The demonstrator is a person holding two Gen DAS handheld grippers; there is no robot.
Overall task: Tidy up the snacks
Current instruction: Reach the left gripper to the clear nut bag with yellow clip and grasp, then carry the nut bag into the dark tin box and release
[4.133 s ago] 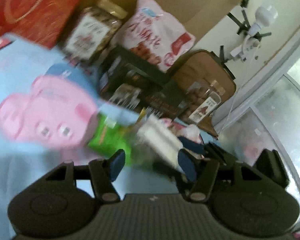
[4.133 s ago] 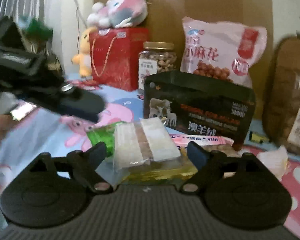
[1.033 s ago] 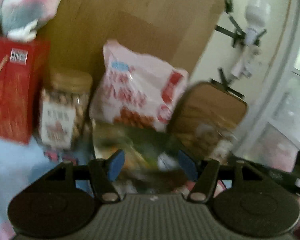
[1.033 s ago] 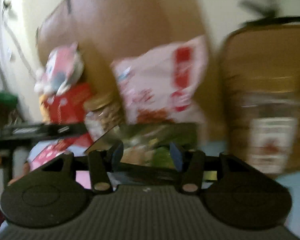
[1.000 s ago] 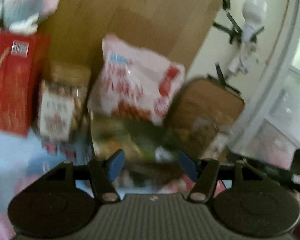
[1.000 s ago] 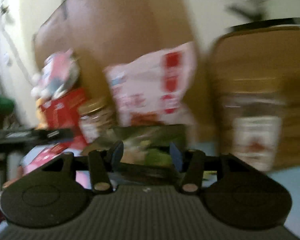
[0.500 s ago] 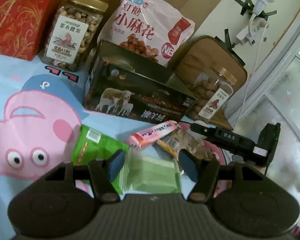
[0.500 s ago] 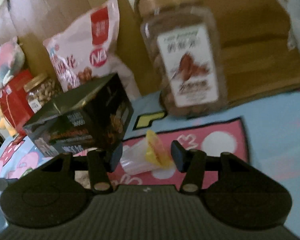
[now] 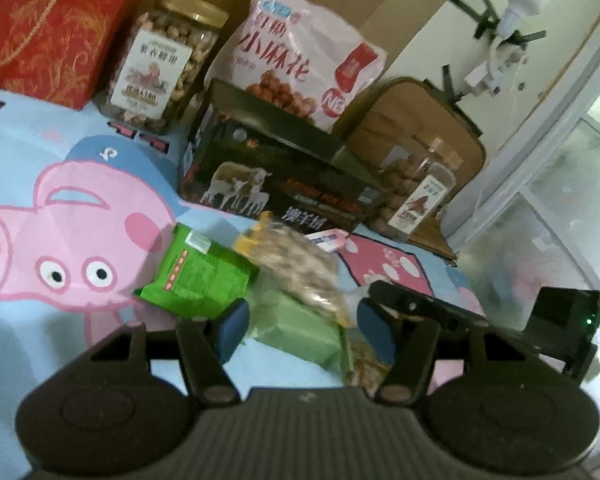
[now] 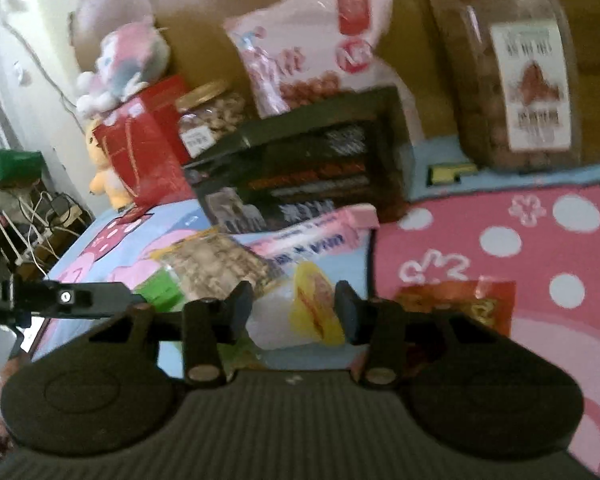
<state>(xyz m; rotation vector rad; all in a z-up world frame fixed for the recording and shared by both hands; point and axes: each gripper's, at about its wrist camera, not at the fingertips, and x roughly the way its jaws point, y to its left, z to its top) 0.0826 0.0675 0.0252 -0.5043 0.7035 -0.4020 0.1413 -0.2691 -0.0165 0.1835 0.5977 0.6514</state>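
Small snack packets lie in a heap on the cartoon blanket [image 9: 60, 216]. My left gripper [image 9: 298, 330] is open, with a pale green wrapped snack [image 9: 296, 328] between its blue pads, apart from them. A bright green packet [image 9: 196, 276] lies to its left and a clear bag of brown snacks [image 9: 296, 264] just beyond. My right gripper [image 10: 294, 312] is open around a clear packet with a yellow snack [image 10: 312, 308]. The brown snack bag [image 10: 216, 260] and a pink bar [image 10: 316, 236] lie beyond it. A red-orange packet [image 10: 460, 304] lies to its right.
Along the back stand a red gift box [image 9: 48, 24], a nut jar [image 9: 164, 60], a pink snack bag [image 9: 296, 60], a black box [image 9: 272, 172] and a second jar [image 9: 416, 196]. The right gripper's body [image 9: 480, 320] sits close on the left gripper's right.
Both grippers came down from the back row toward the heap. The brown snack bag now lies over the pink bar beside the green packets. The right gripper closed in on the yellow packet.
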